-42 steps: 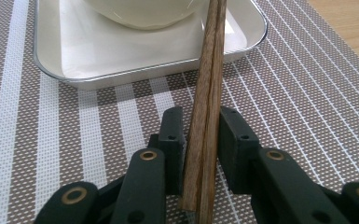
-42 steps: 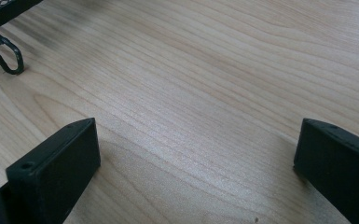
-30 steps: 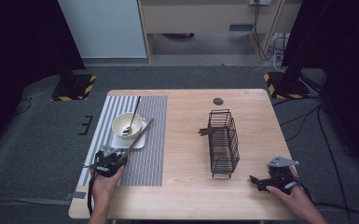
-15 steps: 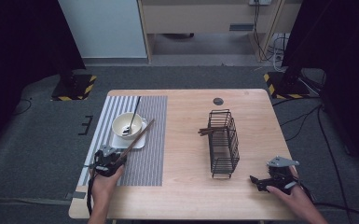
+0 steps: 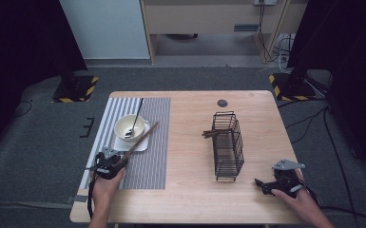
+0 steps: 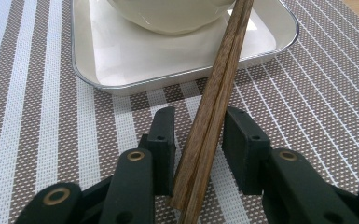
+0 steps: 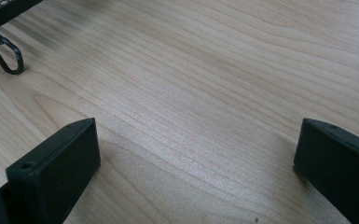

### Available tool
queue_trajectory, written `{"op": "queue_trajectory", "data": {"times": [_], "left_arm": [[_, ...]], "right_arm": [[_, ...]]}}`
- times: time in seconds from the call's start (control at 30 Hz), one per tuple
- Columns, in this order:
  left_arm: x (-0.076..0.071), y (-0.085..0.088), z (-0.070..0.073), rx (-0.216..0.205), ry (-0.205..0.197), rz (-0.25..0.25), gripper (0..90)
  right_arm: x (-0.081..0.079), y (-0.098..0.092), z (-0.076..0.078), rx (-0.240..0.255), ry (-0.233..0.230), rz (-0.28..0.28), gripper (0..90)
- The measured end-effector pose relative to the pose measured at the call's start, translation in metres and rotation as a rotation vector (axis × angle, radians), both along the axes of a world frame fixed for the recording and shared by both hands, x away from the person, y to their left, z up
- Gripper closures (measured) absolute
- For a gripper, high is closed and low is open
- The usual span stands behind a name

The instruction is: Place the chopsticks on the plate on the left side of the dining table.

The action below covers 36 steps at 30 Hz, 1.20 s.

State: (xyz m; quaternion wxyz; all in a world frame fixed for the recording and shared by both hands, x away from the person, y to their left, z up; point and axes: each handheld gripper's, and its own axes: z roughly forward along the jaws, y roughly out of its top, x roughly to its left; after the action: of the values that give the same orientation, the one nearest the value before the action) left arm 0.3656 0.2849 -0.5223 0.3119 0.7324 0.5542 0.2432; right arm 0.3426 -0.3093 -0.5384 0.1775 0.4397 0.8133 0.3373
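Observation:
A pair of brown wooden chopsticks (image 5: 140,137) (image 6: 214,102) slants from the white tray (image 5: 143,145) (image 6: 121,60) down between the jaws of my left gripper (image 5: 120,159) (image 6: 198,126) over the striped placemat (image 5: 152,156) (image 6: 307,93). Those jaws have just been opening; the chopsticks lie loose between the pads, with a gap on the left side. A cream bowl (image 5: 130,127) (image 6: 168,14) with a dark spoon (image 5: 137,114) stands on the tray. My right gripper (image 5: 262,185) (image 7: 196,149) rests open on bare wood at the front right, with nothing between its jaws.
A black wire basket (image 5: 228,142) (image 7: 4,51) stands right of centre, with more brown sticks (image 5: 214,134) poking out of its left side. A small dark disc (image 5: 222,102) lies near the table's far edge. Bare wood lies between placemat and basket.

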Motion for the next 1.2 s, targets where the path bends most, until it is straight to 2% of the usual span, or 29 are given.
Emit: {"op": "queue_trajectory", "data": {"times": [0.4,0.63,0.93,1.2], "left_arm": [[-0.0001,0.0032,0.0014,0.020,-0.026,0.021,58.8],[-0.0001,0.0034,0.0019,0.026,-0.030,0.021,59.2],[-0.0004,0.0019,0.0038,0.068,-0.045,0.029,57.8],[-0.0012,0.0014,0.0029,0.075,-0.033,0.022,50.1]], "right_arm": [[0.0000,0.0000,0.0000,0.000,0.000,0.000,0.2],[0.0000,0.0000,0.0000,0.000,0.000,0.000,0.2],[0.0000,0.0000,0.0000,0.000,0.000,0.000,0.2],[0.0000,0.0000,0.0000,0.000,0.000,0.000,0.2]]}}
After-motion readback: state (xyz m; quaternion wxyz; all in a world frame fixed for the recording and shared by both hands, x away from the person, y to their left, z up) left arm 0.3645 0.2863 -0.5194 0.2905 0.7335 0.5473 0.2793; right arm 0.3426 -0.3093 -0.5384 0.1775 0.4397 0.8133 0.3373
